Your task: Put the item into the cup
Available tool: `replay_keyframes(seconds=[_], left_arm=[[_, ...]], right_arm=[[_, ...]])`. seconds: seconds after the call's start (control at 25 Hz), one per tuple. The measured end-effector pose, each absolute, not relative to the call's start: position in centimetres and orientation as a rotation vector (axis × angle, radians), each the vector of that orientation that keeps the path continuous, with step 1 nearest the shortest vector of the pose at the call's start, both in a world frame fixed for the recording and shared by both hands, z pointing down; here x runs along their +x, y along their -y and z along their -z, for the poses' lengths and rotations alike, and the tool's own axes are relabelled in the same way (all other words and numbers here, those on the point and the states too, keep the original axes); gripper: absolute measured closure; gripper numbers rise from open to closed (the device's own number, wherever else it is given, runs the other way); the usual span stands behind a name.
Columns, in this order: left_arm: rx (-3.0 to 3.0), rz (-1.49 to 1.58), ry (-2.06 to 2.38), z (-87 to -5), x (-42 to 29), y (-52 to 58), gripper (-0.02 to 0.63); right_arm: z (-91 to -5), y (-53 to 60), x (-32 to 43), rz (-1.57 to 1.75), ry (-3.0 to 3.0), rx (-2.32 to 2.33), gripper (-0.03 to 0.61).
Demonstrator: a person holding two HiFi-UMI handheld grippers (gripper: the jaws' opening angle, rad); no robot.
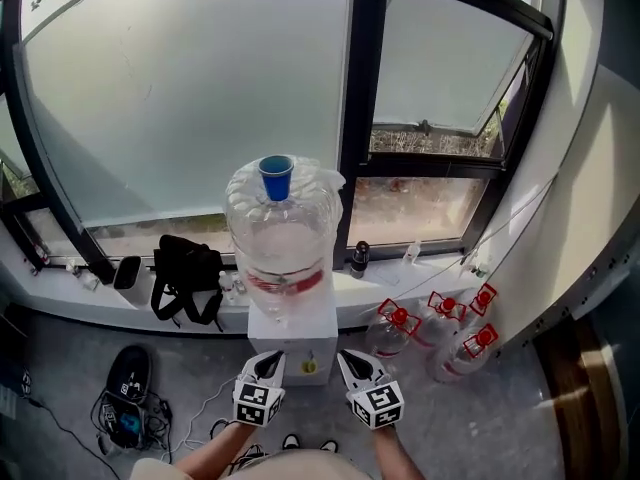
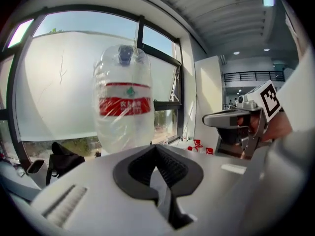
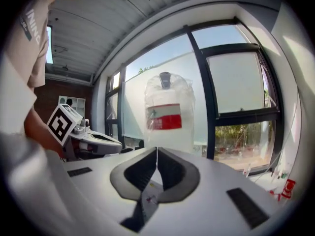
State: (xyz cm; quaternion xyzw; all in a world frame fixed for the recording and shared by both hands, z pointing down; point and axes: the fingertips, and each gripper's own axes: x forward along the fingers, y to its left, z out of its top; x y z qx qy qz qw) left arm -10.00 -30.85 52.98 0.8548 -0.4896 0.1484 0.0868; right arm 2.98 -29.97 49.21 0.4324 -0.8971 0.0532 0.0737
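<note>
Cup (image 1: 276, 177) atop water bottle (image 1: 283, 253); bag (image 1: 186, 274) left, capped bottles (image 1: 447, 309) right

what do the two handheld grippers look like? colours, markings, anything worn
The left gripper and right gripper match: pale grey-white plastic shells, with jaws lined in black ribbed pads. Each carries a cube with black-and-white square markers. The person wears a light short-sleeved shirt with dark print.

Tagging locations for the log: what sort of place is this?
Probably an office or workplace corner: a water dispenser carrying a big upturned bottle, spare red-capped bottles on the floor, and tall windows behind.
</note>
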Motion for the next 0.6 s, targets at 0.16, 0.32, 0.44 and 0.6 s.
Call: replay_keyframes(seconds=[0.16, 0.32, 0.44, 0.6], left_arm=[[2.618, -0.344, 1.512, -47.4, -10.2, 31.5, 0.606], [2.666, -0.213, 1.55, -42.1, -10.2, 32.5, 0.606], [2.691, -0.123, 1.59, -38.7, -10.7, 33.2, 0.606], [2.671, -0.064, 1.613, -37.4, -11.4, 33.6, 0.606]], right_arm=[[-44.3, 30.0, 2.7, -0.022, 2.738, 1.296, 0.566], [-39.6, 30.8, 3.0, 0.073, 2.765, 1.339, 0.566], [-37.0, 31.2, 2.7, 0.126, 2.783, 1.361, 0.566], [-36.2, 31.0, 2.2, 0.143, 2.788, 1.36, 0.566]])
